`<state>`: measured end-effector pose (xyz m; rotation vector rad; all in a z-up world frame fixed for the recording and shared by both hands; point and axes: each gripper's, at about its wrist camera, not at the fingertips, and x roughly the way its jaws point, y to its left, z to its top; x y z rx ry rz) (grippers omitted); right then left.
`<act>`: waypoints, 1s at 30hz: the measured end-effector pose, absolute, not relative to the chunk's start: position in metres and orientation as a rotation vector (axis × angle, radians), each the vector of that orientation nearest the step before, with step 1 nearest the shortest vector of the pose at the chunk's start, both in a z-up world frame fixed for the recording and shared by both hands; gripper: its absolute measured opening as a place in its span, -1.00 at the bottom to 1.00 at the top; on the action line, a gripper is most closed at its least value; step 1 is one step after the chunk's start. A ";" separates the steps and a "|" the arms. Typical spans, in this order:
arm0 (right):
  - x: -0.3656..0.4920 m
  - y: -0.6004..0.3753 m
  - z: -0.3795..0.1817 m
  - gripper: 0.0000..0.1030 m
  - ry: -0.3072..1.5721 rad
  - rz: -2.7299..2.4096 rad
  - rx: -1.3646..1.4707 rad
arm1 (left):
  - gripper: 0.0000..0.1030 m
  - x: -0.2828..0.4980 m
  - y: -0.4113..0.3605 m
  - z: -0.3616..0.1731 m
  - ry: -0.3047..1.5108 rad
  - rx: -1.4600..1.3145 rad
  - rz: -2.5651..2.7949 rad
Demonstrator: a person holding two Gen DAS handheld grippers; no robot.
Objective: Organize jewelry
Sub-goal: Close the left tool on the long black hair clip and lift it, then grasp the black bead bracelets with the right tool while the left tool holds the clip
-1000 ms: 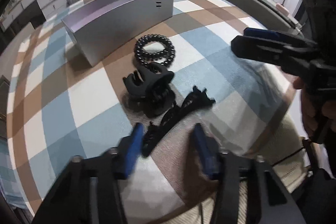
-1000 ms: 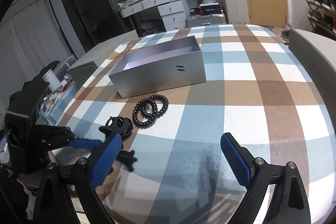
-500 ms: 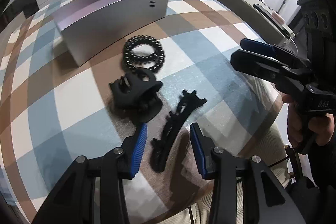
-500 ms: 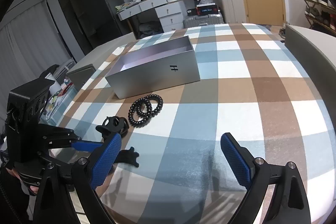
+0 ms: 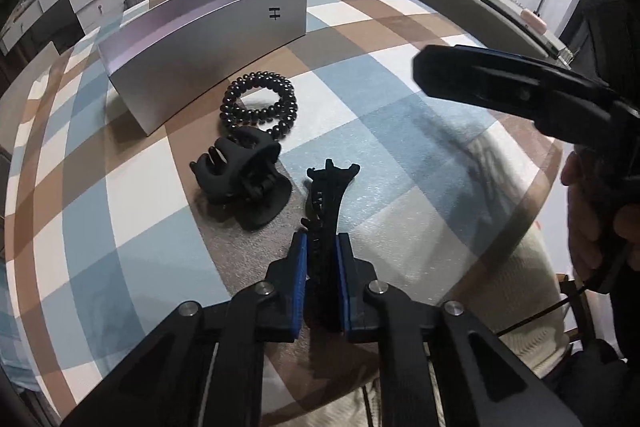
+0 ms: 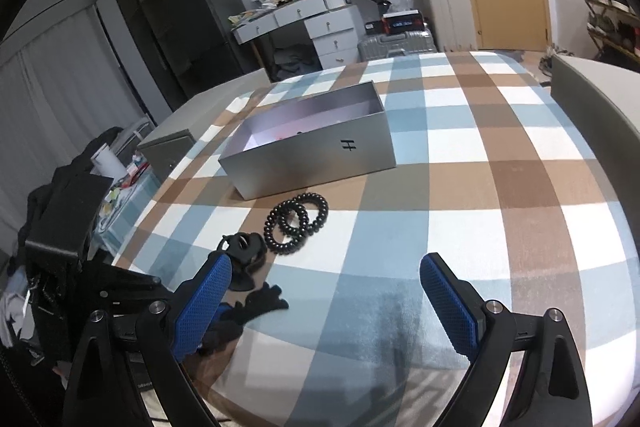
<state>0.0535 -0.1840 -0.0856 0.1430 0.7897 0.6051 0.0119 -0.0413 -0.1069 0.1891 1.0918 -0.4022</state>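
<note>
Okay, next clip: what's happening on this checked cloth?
A person is tidying hair accessories and beads with two handheld claws. The left claw has just closed its jaws on the long black hair clip, whose far end seems still on the checked cloth. The right claw hangs open over the cloth, holding nothing. The black claw clip and the black bead bracelets lie beside the open silver box, not yet put away.

one black "h"-like mark on the long outer side of the open silver box (image 6: 320, 163), toward its right end, tipped sideways in the left wrist view (image 5: 208, 43). no other lettering legible.
</note>
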 end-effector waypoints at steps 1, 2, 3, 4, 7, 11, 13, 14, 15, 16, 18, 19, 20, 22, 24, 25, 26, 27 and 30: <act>0.054 -0.183 -0.085 0.86 0.790 0.608 0.144 | -0.83 0.011 -0.040 -0.105 1.084 0.183 -0.403; 0.054 -0.183 -0.085 0.86 0.791 0.608 0.144 | -0.83 0.011 -0.038 -0.103 1.077 0.181 -0.404; 0.055 -0.183 -0.085 0.86 0.793 0.605 0.145 | -0.83 0.009 -0.036 -0.100 1.067 0.174 -0.404; 0.057 -0.183 -0.086 0.86 0.800 0.603 0.151 | -0.83 0.009 -0.034 -0.098 1.055 0.165 -0.405; 0.063 -0.181 -0.089 0.86 0.823 0.610 0.175 | -0.83 0.004 -0.026 -0.088 1.012 0.130 -0.416; 0.071 -0.172 -0.091 0.71 0.846 0.642 0.163 | -0.83 -0.002 -0.008 -0.073 0.946 0.088 -0.393; 0.075 -0.165 -0.093 0.63 0.860 0.646 0.146 | -0.83 -0.002 -0.003 -0.069 0.922 0.073 -0.372; 0.077 -0.161 -0.094 0.54 0.864 0.653 0.136 | -0.83 -0.003 0.004 -0.066 0.906 0.059 -0.353; 0.078 -0.157 -0.095 0.50 0.868 0.658 0.126 | -0.83 -0.002 0.009 -0.064 0.896 0.047 -0.338; 0.080 -0.151 -0.096 0.44 0.872 0.665 0.108 | -0.83 -0.002 0.014 -0.062 0.885 0.036 -0.324; 0.083 -0.141 -0.098 0.33 0.875 0.672 0.080 | -0.83 0.000 0.021 -0.059 0.868 0.014 -0.304; 0.085 -0.136 -0.099 0.30 0.878 0.678 0.068 | -0.83 0.001 0.025 -0.058 0.859 0.003 -0.297; 0.087 -0.131 -0.100 0.22 0.880 0.686 0.057 | -0.83 0.002 0.030 -0.058 0.850 -0.009 -0.283; 0.091 -0.123 -0.102 0.00 0.886 0.689 0.035 | -0.83 0.007 0.038 -0.059 0.848 -0.039 -0.259; 0.095 -0.117 -0.104 -0.07 0.890 0.689 0.019 | -0.83 0.008 0.044 -0.059 0.842 -0.058 -0.242; 0.097 -0.114 -0.105 -0.08 0.892 0.682 0.010 | -0.83 0.007 0.046 -0.059 0.838 -0.063 -0.236; 0.098 -0.113 -0.106 -0.14 0.892 0.676 0.003 | -0.83 0.007 0.048 -0.058 0.836 -0.067 -0.233; 0.099 -0.110 -0.107 -0.18 0.892 0.672 -0.008 | -0.83 0.007 0.050 -0.058 0.831 -0.069 -0.229; 0.102 -0.106 -0.110 -0.31 0.894 0.652 -0.039 | -0.83 0.005 0.054 -0.058 0.824 -0.070 -0.224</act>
